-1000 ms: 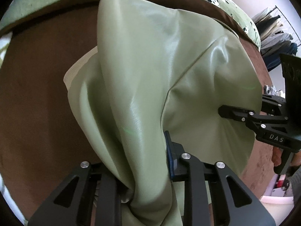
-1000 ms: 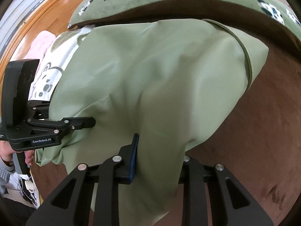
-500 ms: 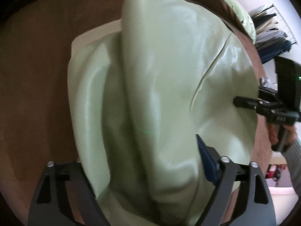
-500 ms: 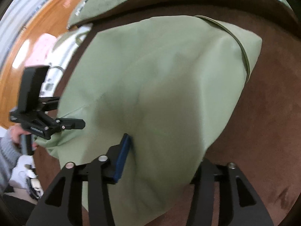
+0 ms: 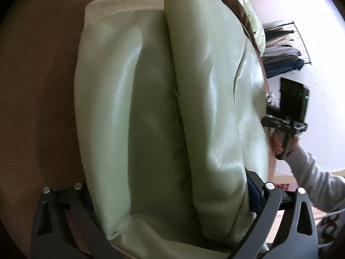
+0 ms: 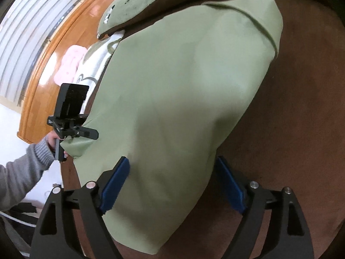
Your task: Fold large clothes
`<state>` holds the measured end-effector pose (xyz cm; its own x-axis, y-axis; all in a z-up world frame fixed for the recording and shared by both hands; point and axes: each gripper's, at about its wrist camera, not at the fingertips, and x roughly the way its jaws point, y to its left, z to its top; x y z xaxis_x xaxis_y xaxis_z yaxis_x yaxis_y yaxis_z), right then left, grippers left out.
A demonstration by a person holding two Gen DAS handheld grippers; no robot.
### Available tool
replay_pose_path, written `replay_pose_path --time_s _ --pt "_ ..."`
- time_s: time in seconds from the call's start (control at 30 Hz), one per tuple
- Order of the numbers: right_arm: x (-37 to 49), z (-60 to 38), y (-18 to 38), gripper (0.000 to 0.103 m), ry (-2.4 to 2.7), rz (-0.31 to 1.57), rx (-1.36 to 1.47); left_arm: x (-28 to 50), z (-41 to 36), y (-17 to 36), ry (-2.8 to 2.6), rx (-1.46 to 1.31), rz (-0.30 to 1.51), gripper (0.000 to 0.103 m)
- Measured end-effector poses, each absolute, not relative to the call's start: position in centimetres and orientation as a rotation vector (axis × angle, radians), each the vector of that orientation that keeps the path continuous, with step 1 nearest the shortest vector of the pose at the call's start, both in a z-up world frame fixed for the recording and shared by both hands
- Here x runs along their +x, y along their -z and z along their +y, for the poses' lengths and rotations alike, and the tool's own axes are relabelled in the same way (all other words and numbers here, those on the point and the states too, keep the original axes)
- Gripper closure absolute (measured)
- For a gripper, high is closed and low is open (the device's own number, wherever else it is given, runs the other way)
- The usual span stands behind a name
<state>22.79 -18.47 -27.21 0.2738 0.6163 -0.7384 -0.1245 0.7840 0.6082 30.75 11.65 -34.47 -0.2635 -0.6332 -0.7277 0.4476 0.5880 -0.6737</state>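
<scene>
A pale green jacket (image 5: 163,108) with a cream ribbed hem (image 5: 123,6) lies bunched in long folds on a brown bedspread (image 5: 38,90). My left gripper (image 5: 170,190) straddles its near end. Its jaws are opening wide, and the cloth slumps loose between them. In the right wrist view the same jacket (image 6: 183,90) shows its matte side. My right gripper (image 6: 172,172) is also opening, its blue pads (image 6: 116,183) standing on either side of a jacket corner without pinching it. Each gripper shows in the other's view: right gripper (image 5: 278,123), left gripper (image 6: 86,132).
A green paw-print quilt (image 6: 133,2) lies along the far edge of the bed. Beyond it are a wooden headboard (image 6: 64,49), a pink soft thing (image 6: 69,62) and a white patterned blanket (image 6: 94,64). A clothes rack (image 5: 282,49) stands at the right. A grey sleeve (image 6: 23,172) holds the left gripper.
Both grippers were shut on the jacket and have spread their jaws. The lifted cloth has sunk flat onto the bedspread, and both grippers have come lower and tipped down.
</scene>
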Motion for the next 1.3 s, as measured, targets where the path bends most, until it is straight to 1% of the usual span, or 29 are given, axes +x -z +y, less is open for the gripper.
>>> replay_pose_path --time_s 0.13,0.27,0.4,0.53,0.57,0.6,0.63,0.67,0.7,0.73,0.77,0.83,0.87,0.9,0.93,0.97,1.17,1.23,1.3 --pt "23.3 -18.3 28.7 0.015 -0.550 1.215 0.546 30.3 11.3 34.7 1.123 -0.156 1.581 0.007" --pt "22.9 -18.4 29.5 0.012 -0.577 1.215 0.577 30.7 8.4 34.6 1.147 -0.148 1.603 0.006" --pt "23.7 -17.0 29.8 0.005 -0.601 1.209 0.557 30.9 6.9 34.9 1.194 -0.179 1.637 0.006" --pt "23.6 -16.7 29.7 0.006 -0.600 1.200 0.533 30.7 5.1 35.0 1.225 -0.156 1.645 0.006" --pt "23.4 -16.8 29.7 0.007 -0.594 1.198 0.521 30.6 4.5 35.0 1.225 -0.151 1.644 0.006" --pt "23.2 -16.8 29.6 0.012 -0.584 1.199 0.504 30.6 4.6 34.9 1.224 -0.147 1.643 0.006" --pt "23.1 -17.0 29.6 0.019 -0.574 1.201 0.490 30.4 4.7 34.5 1.216 -0.152 1.639 0.006" --pt "23.1 -17.0 29.5 0.022 -0.561 1.206 0.474 30.4 5.2 34.6 1.207 -0.157 1.629 0.006" --pt "23.0 -17.1 29.5 0.029 -0.550 1.212 0.465 30.3 5.2 34.5 1.193 -0.153 1.613 0.007" --pt "23.0 -17.2 29.4 0.034 -0.537 1.216 0.456 29.7 5.0 34.1 1.169 -0.116 1.581 0.007" --pt "22.9 -17.2 29.3 0.036 -0.527 1.218 0.448 29.2 4.7 33.8 1.146 -0.076 1.557 0.007" --pt "22.6 -17.1 29.0 0.045 -0.507 1.216 0.423 28.1 4.1 33.3 1.081 -0.005 1.516 0.010" --pt "22.5 -17.0 28.9 0.048 -0.500 1.214 0.418 27.8 4.0 33.0 1.053 0.013 1.498 0.021" --pt "22.3 -16.8 28.5 0.052 -0.492 1.209 0.402 27.7 4.0 32.7 1.013 0.022 1.476 0.037" --pt "22.2 -16.7 28.3 0.055 -0.486 1.203 0.393 27.8 4.1 32.6 1.000 0.008 1.468 0.043" --pt "22.1 -16.6 28.2 0.056 -0.482 1.202 0.386 27.7 4.2 32.5 0.988 -0.004 1.456 0.049" --pt "21.6 -16.6 27.6 0.064 -0.467 1.189 0.385 25.9 3.0 31.0 0.912 0.099 1.362 0.055" --pt "21.4 -16.5 27.0 0.069 -0.478 1.172 0.388 25.3 2.8 30.5 0.902 0.120 1.331 0.057" --pt "21.2 -16.1 26.3 0.071 -0.489 1.159 0.378 24.9 2.8 30.1 0.897 0.127 1.312 0.060"
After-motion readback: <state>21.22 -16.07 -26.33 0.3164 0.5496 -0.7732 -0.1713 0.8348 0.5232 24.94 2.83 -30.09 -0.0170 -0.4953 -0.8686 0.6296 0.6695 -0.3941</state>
